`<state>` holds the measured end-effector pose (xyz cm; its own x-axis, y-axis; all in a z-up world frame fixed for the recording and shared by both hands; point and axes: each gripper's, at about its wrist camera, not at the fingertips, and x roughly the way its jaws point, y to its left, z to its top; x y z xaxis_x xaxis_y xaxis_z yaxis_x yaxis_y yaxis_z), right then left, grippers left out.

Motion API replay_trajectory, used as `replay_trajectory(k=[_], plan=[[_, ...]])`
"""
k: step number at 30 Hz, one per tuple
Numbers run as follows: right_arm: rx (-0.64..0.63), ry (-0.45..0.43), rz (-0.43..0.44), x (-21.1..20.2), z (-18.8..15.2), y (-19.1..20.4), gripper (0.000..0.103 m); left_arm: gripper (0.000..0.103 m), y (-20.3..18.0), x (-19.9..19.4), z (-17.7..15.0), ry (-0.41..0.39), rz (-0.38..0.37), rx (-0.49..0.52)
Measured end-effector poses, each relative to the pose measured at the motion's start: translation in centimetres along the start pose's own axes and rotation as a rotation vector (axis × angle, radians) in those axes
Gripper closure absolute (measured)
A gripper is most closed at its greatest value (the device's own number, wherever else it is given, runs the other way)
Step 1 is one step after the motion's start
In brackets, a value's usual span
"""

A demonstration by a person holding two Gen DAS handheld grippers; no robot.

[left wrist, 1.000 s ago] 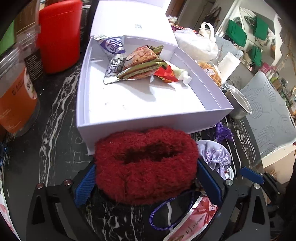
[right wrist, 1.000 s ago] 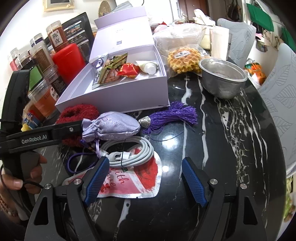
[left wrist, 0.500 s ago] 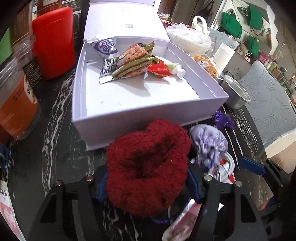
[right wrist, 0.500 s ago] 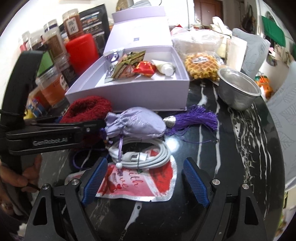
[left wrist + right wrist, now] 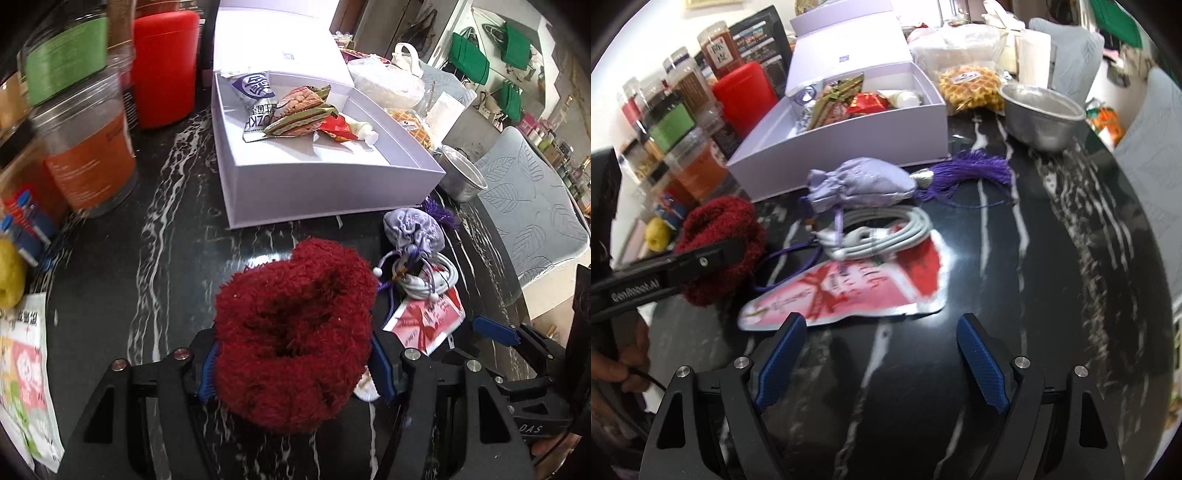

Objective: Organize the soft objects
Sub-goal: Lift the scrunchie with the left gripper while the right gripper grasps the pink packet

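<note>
Left tool (image 5: pixel 293 363) clamps the fuzzy red scrunchie (image 5: pixel 295 332) btwn its blue pads, raised off the black marble surface (image 5: pixel 155 258), w/ the lavender box (image 5: pixel 332 192) ahead, prob. its drop spot; right tool (image 5: pixel 882 363) gapes open, empty, lilac drawstring pouch (image 5: pixel 860 182) ahead.

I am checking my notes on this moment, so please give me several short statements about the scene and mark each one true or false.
1. The left gripper is shut on the red fuzzy item. True.
2. The right gripper holds the lilac pouch. False: its fingers are open and empty; the pouch lies on the table.
3. The white box has no contents. False: snack packets and a small tube lie in it.
4. The purple tassel lies beside the pouch. True.
5. The coiled grey cable lies partly on a red and white packet. True.
</note>
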<state>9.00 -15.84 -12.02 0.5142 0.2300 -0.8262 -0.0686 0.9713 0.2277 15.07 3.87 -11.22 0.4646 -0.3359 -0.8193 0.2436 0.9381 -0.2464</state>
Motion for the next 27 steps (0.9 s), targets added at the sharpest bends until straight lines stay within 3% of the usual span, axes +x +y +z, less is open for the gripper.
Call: replay_trajectory(k=[5,9,16,20,25,27], plan=[[0.003,-0.017,0.042,0.6,0.6,1.3,0.018,0.039,0.5,-1.4,-0.7,-0.035,0.023,-0.015],[0.021,-0.026,0.019,1.5,1.9,2.0,0.018,0.039,1.3,-2.6,-1.1,-0.07,0.063,-0.032],[0.031,-0.01,-0.072,3.5,4.3,3.4,0.015,0.039,2.8,-3.6,-1.6,-0.096,0.099,-0.07],[-0.027,-0.01,-0.165,4.4,4.4,4.7,0.014,0.039,3.1,-3.9,-1.7,-0.106,0.108,-0.071],[-0.096,-0.05,-0.205,3.9,3.2,4.6,0.033,0.039,3.1,-4.2,-1.7,-0.114,0.1,-0.067],[-0.113,-0.057,-0.208,3.5,2.8,4.3,0.049,0.039,2.8,-4.2,-1.7,-0.114,0.093,-0.064]])
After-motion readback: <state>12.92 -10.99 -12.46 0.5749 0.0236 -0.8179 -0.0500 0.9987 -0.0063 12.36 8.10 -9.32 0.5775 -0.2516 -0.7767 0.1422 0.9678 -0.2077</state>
